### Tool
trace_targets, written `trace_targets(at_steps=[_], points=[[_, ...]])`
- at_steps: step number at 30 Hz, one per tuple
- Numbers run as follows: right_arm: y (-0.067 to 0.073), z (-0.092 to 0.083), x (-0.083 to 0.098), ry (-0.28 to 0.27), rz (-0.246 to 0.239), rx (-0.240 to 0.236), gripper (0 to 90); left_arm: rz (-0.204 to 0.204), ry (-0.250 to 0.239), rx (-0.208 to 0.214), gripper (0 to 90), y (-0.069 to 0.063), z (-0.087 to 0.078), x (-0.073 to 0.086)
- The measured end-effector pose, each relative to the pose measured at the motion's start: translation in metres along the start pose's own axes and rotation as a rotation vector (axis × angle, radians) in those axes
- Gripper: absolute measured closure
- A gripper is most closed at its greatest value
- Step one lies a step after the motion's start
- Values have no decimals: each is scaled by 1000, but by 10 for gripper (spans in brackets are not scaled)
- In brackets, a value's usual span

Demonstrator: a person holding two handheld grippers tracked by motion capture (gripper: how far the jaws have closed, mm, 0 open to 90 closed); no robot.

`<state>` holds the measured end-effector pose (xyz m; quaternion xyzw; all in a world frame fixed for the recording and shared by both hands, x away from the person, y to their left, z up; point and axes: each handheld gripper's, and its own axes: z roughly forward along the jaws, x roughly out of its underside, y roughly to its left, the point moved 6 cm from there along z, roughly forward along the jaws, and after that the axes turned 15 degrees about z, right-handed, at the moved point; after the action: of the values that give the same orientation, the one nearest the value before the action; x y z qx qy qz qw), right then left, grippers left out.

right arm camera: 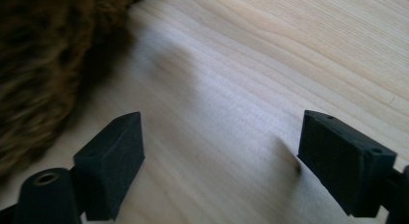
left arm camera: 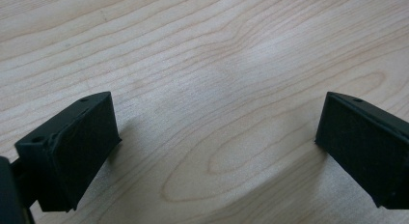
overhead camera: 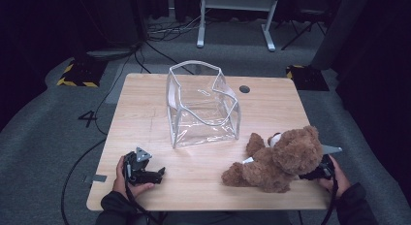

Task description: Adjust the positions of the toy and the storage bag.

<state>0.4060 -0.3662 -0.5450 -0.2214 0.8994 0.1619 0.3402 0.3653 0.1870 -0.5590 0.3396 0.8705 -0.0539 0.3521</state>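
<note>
Here, the left gripper (overhead camera: 157,174) is resting low over the wooden table (overhead camera: 145,113) near its front left edge, held in the person's left hand (overhead camera: 127,182), its grey three-cornered plate facing up. In the left gripper view its two black jaws are standing wide apart with bare wood grain between them; the left gripper (left arm camera: 217,137) is gripping nothing.

The right gripper (overhead camera: 310,175) is sitting at the front right of the table, mostly hidden behind the brown teddy bear (overhead camera: 278,162) in the high view, with the person's right hand (overhead camera: 339,179) wrapped around its body. In the right gripper view the jaws of the right gripper (right arm camera: 219,147) are also spread wide, with empty tabletop between them. The teddy bear's fur (right arm camera: 43,64) is showing as a blurred brown mass ahead and to the left of the left-hand jaw, just beside it; whether fur and jaw are touching cannot be told.

Seen from above, the bear is lying on the table directly in front of the right gripper, its head nearest that tool and its legs stretching away toward the table's middle.

A clear plastic bag (overhead camera: 203,106) is standing upright with its mouth open, well apart from both grippers, beyond them toward the far side of the table and roughly between the two.
</note>
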Motion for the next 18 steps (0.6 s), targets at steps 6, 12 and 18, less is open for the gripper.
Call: trace_targets(at_steps=[6, 12, 18], points=[[6, -19, 0, -41, 6, -79, 158, 1, 2, -3, 13, 0, 0, 0], [21, -38, -5, -97, -38, -144, 156, -1, 3, -5, 12, 0, 0, 0], [40, -50, -16, -160, -73, -202, 158, 14, -4, -3, 37, -2, -1, 0]])
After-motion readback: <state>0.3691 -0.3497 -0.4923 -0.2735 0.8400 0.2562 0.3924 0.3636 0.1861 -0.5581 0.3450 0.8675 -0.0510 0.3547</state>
